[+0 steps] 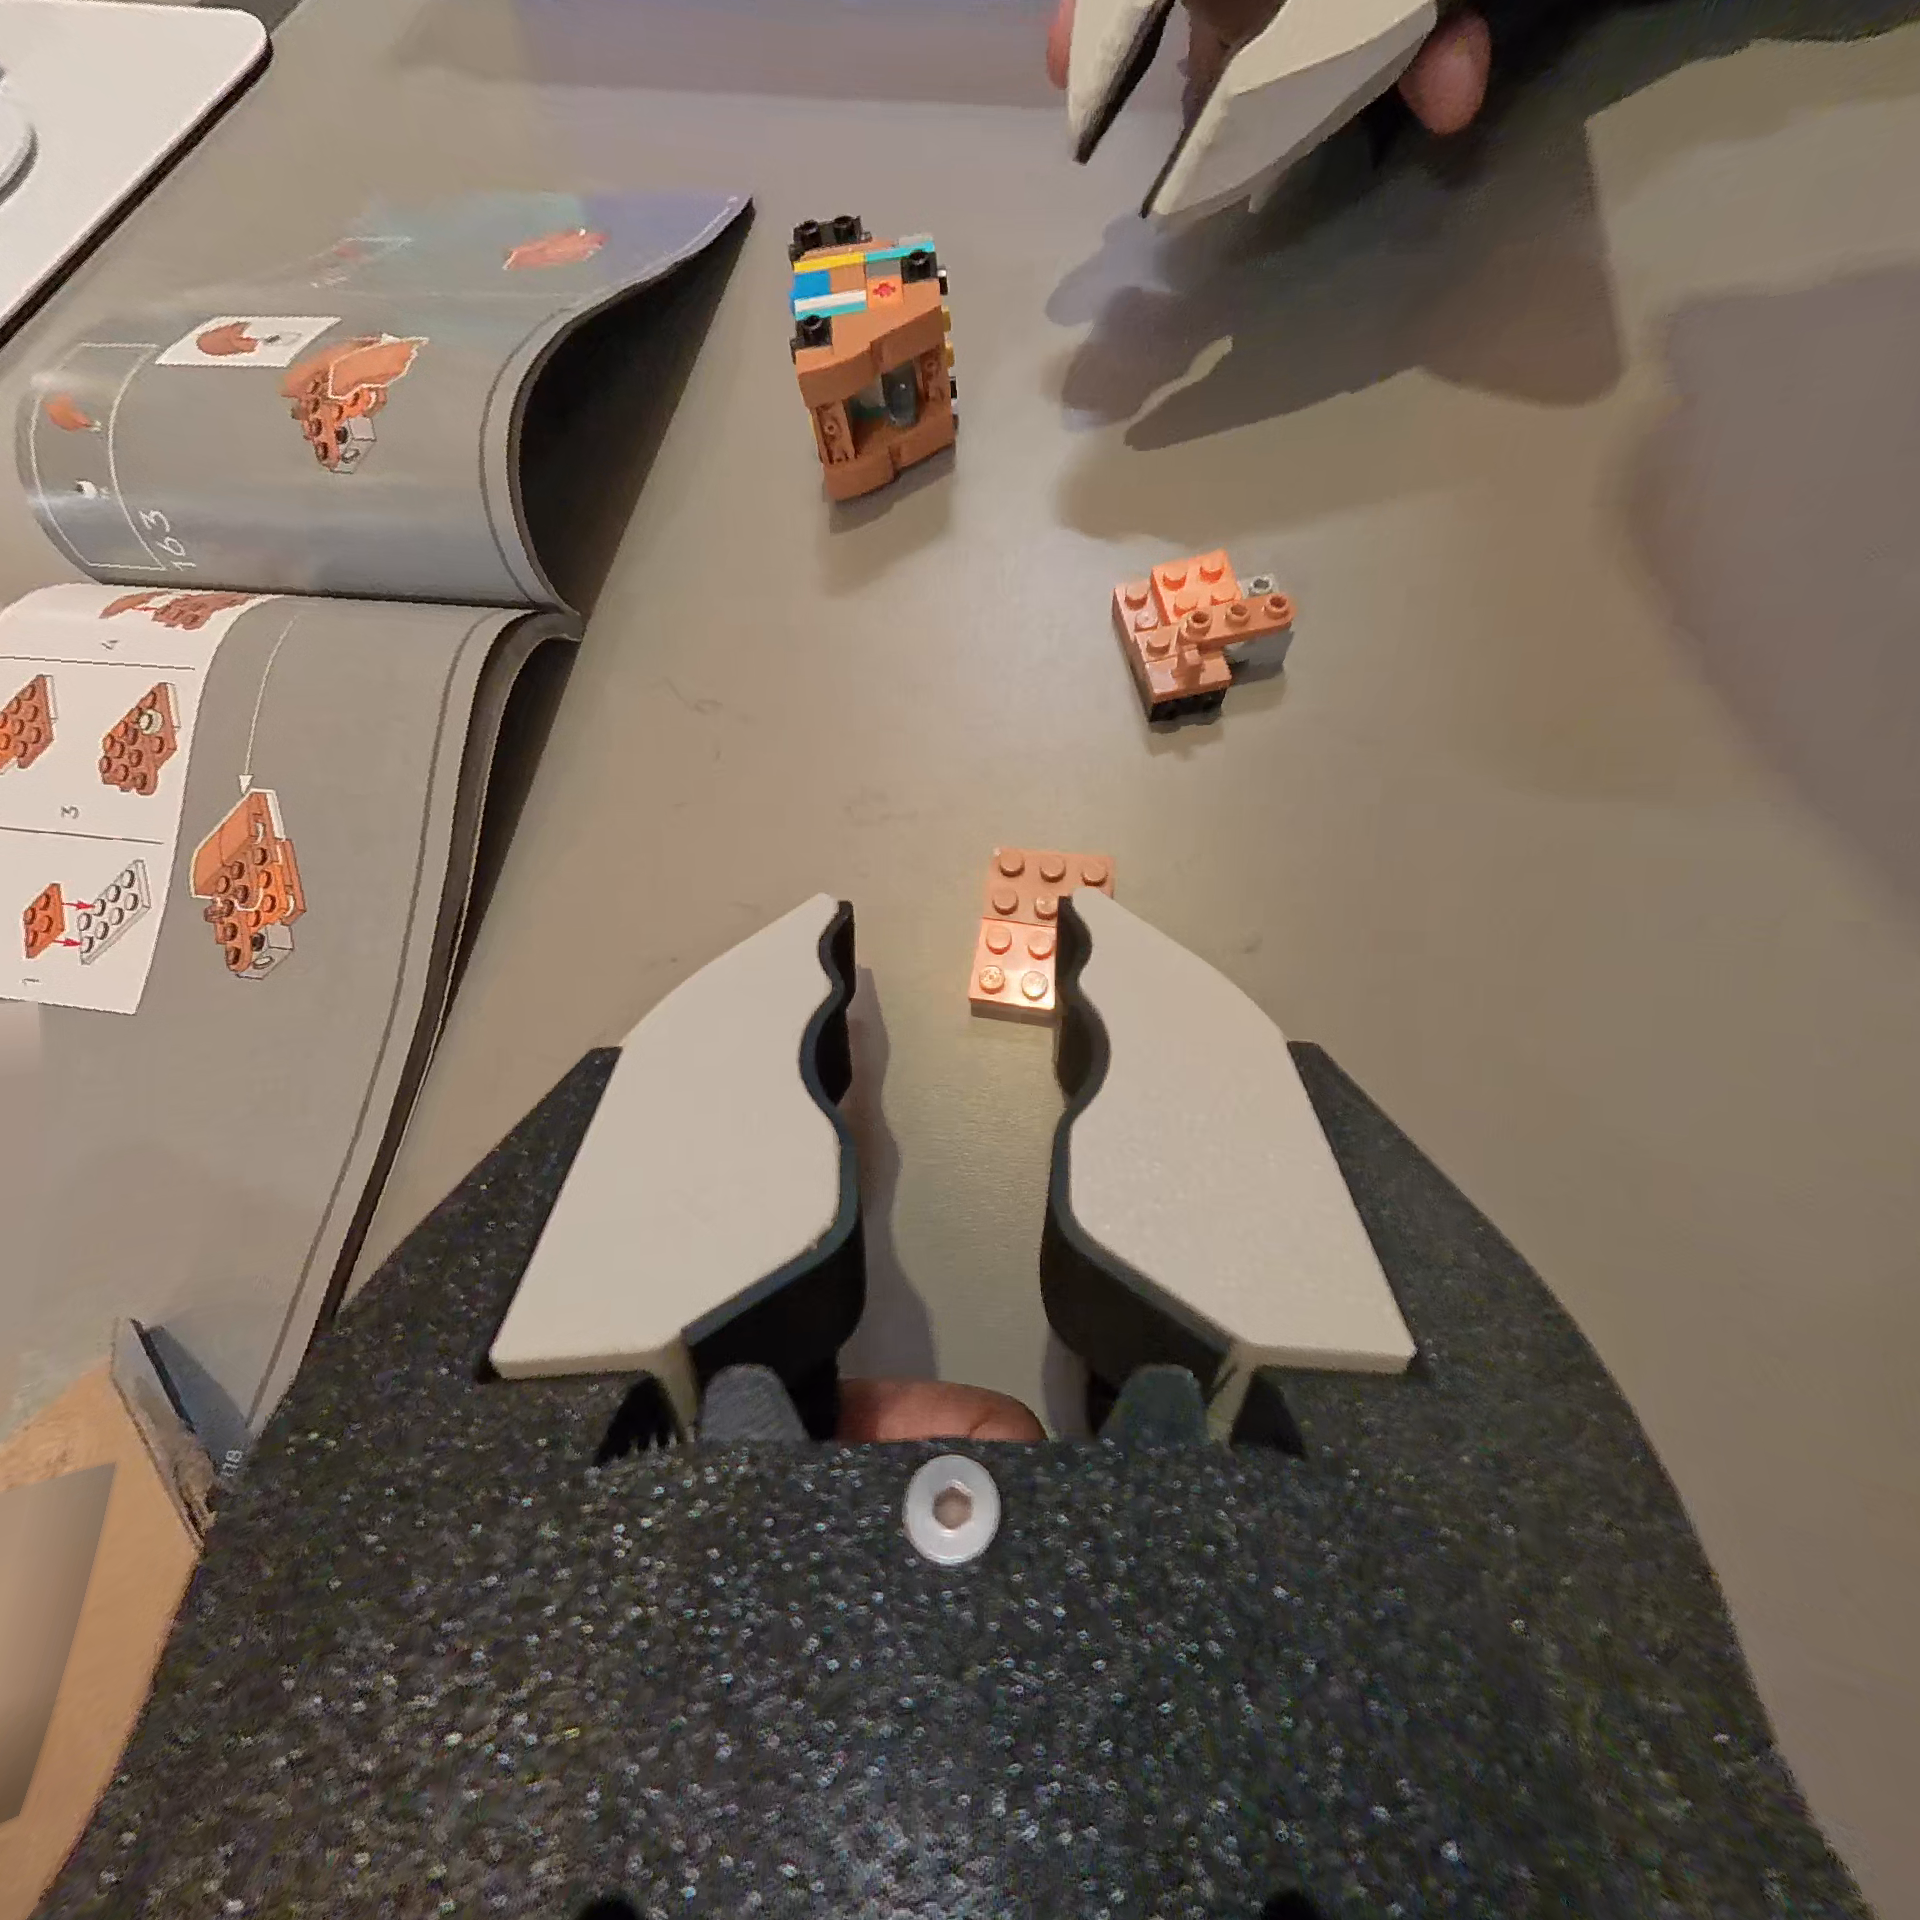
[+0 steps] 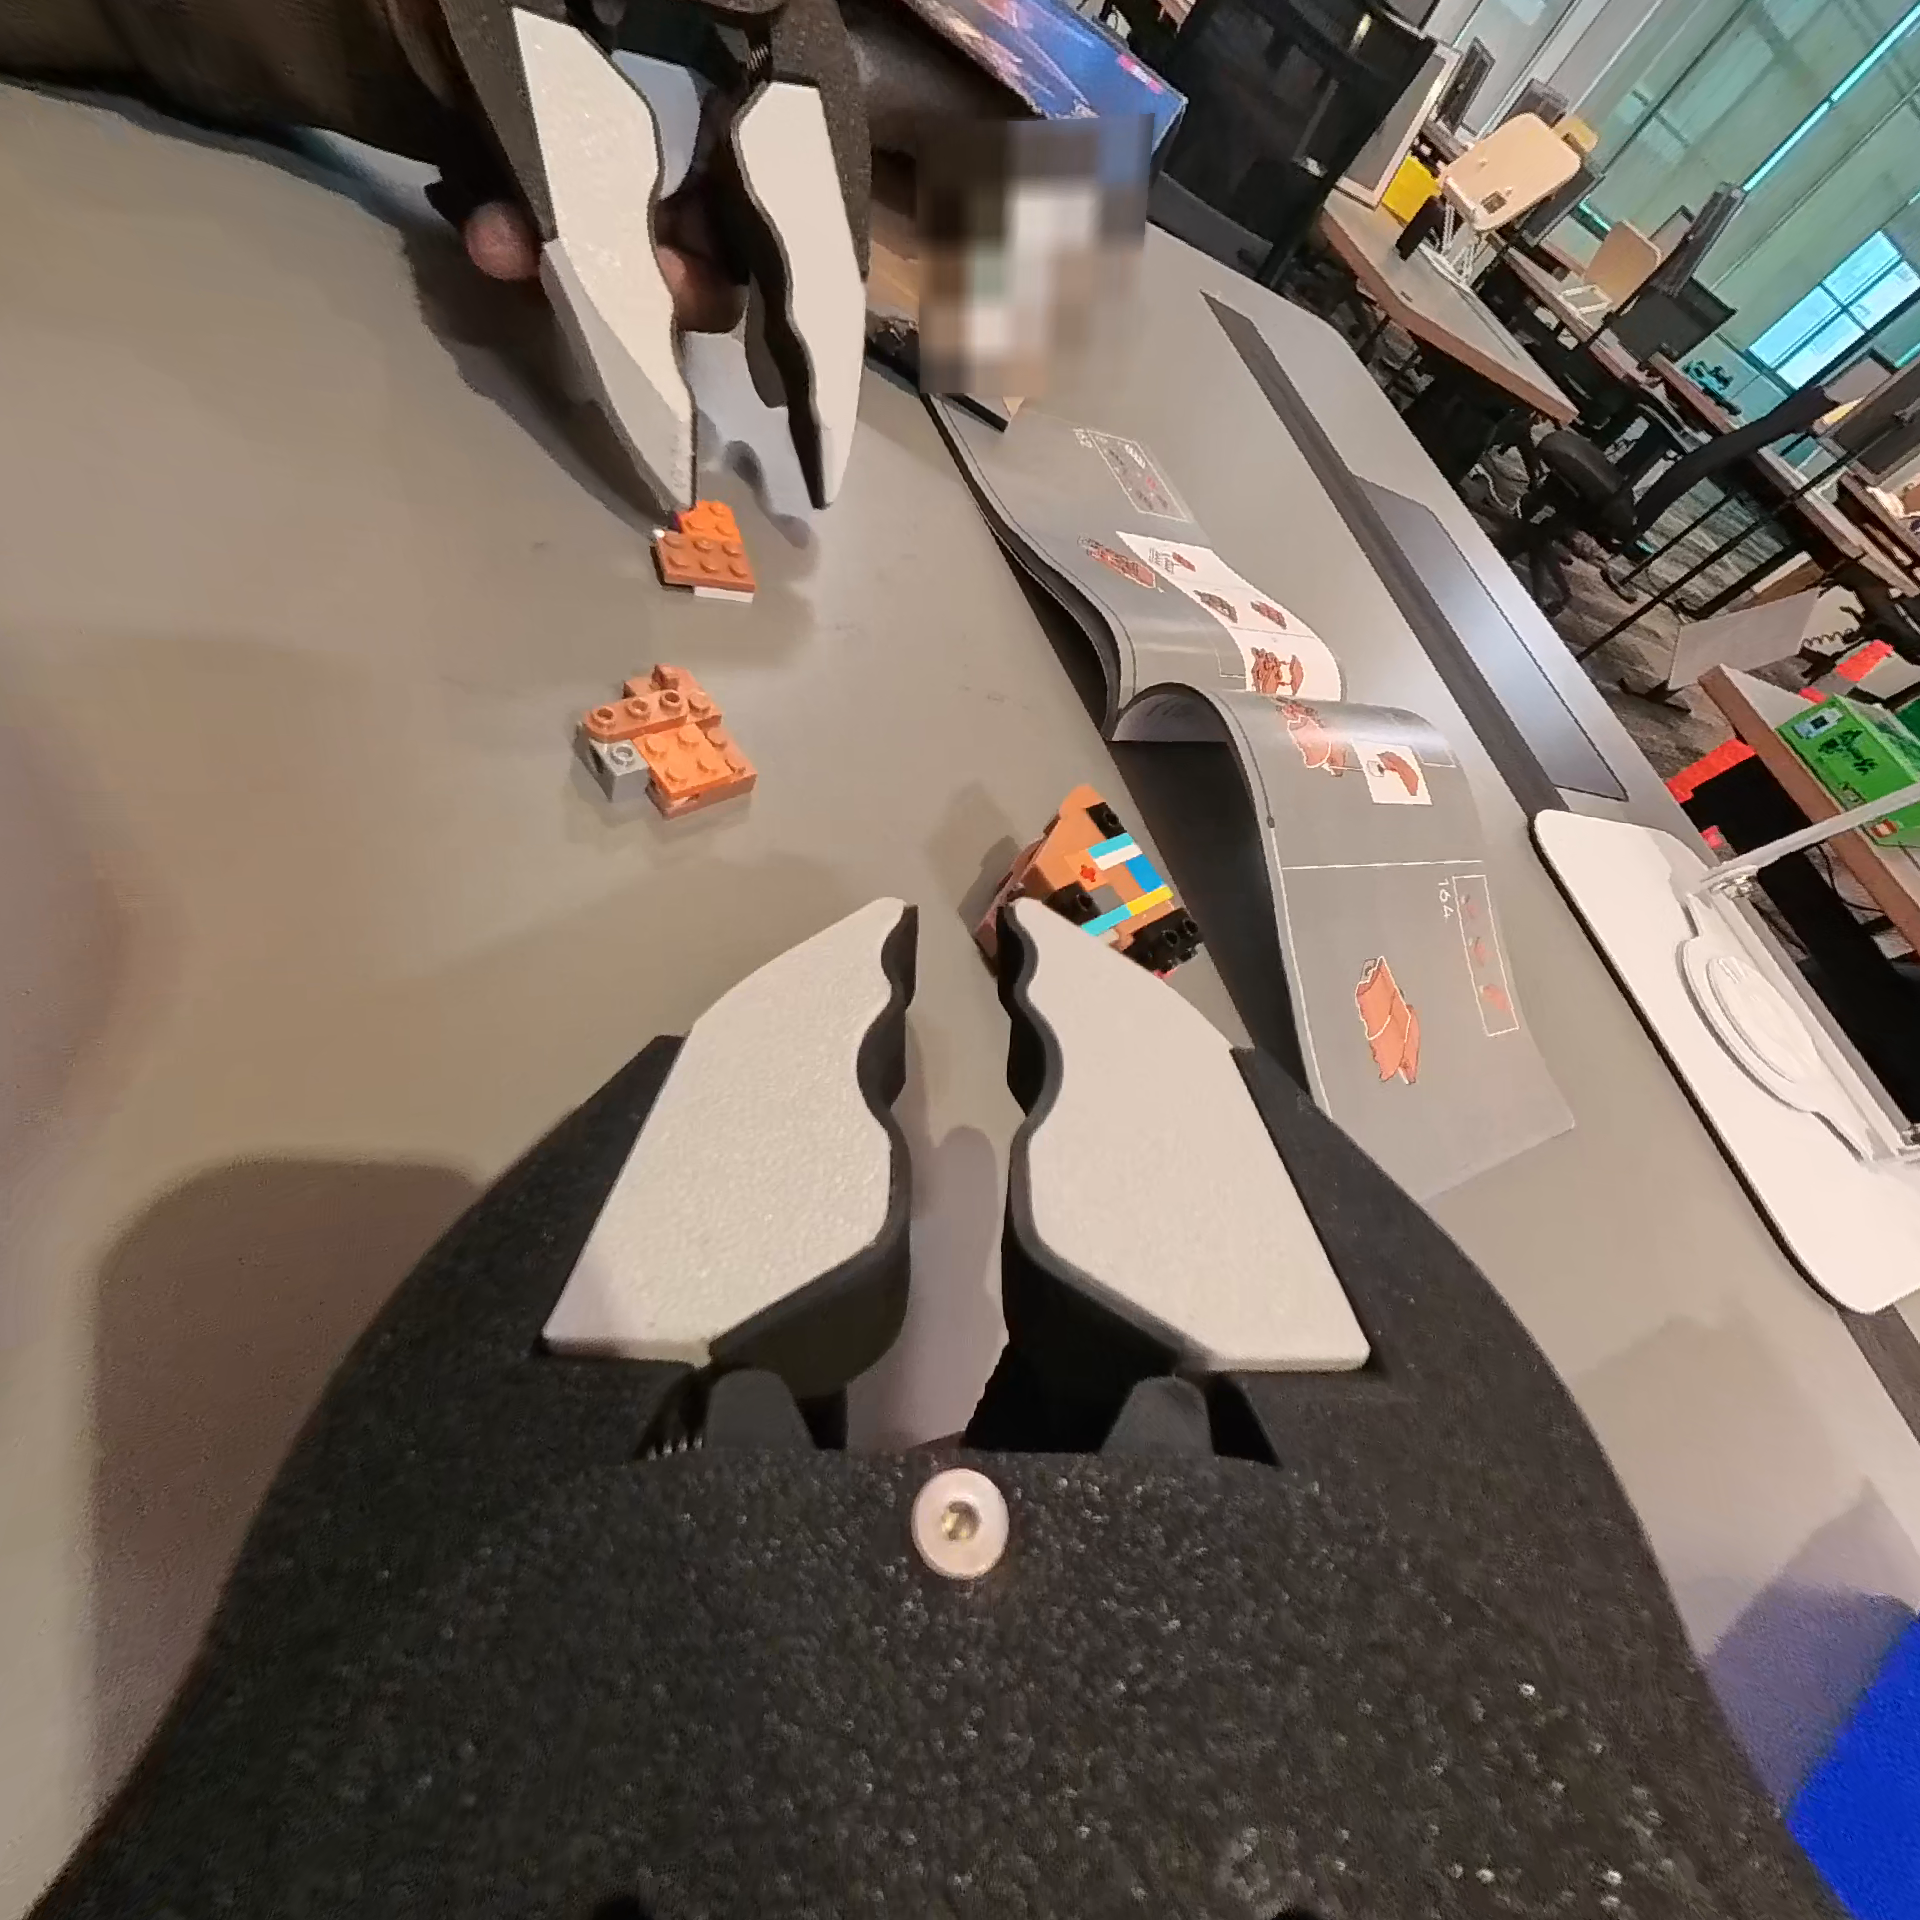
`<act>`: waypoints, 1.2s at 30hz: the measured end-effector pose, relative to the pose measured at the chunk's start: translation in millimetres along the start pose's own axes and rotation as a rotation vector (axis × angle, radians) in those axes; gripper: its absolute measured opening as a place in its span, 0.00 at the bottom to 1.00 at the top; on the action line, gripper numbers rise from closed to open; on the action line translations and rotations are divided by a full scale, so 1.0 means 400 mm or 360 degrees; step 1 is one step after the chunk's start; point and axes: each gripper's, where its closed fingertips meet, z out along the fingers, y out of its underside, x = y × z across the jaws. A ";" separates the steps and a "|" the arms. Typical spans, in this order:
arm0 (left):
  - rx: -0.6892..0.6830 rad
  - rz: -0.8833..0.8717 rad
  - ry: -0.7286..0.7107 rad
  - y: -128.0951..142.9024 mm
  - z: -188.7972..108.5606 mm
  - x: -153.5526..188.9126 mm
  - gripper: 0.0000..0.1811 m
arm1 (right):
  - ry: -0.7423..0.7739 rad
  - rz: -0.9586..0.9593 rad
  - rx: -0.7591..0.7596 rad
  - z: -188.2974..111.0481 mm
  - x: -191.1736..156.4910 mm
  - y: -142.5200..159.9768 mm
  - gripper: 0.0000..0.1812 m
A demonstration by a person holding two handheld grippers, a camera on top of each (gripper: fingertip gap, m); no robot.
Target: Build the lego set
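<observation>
The left gripper [image 1: 961, 914] hangs low over the grey table [image 1: 1455, 935] with its jaws spread and nothing between them; its right fingertip [image 1: 1081, 920] overlaps the edge of the flat orange plate piece [image 1: 1023, 935], which lies on the table just off the gap's centre line. Farther out sits the stepped orange sub-assembly [image 1: 1200, 634] with a grey brick at its side, and beyond that, to the left, the larger brown build [image 1: 873, 364] with blue, yellow and black parts. The open instruction booklet [image 1: 312, 499] lies at the far left. The right gripper [image 2: 956, 925] hovers above the table close to the brown build, jaws parted by a narrow gap and empty. The step in hand looks like picking up the flat plate piece. To do it well, the left gripper should shift slightly right so the piece sits squarely between the fingers, then close on its two long edges rather than a corner, since a thin plate will likely tip or skid on the smooth top. A level approach and a slow close should keep it flat, while the right gripper could steady the sub-assembly for mating.
</observation>
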 end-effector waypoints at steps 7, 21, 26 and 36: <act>-0.0012 -0.0032 -0.0034 0.002 0.002 -0.010 0.20 | -0.0001 0.0011 -0.0008 -0.016 -0.005 0.006 0.08; -0.0019 -0.0080 -0.0044 0.003 0.003 -0.020 0.19 | -0.0023 0.0014 -0.0002 -0.043 -0.012 0.016 0.07; -0.0031 -0.0080 -0.0055 0.005 0.005 -0.022 0.19 | -0.0028 0.0012 0.0001 -0.049 -0.013 0.018 0.07; -0.0039 -0.0084 -0.0055 0.007 0.007 -0.023 0.19 | -0.0034 0.0010 -0.0002 -0.059 -0.014 0.023 0.07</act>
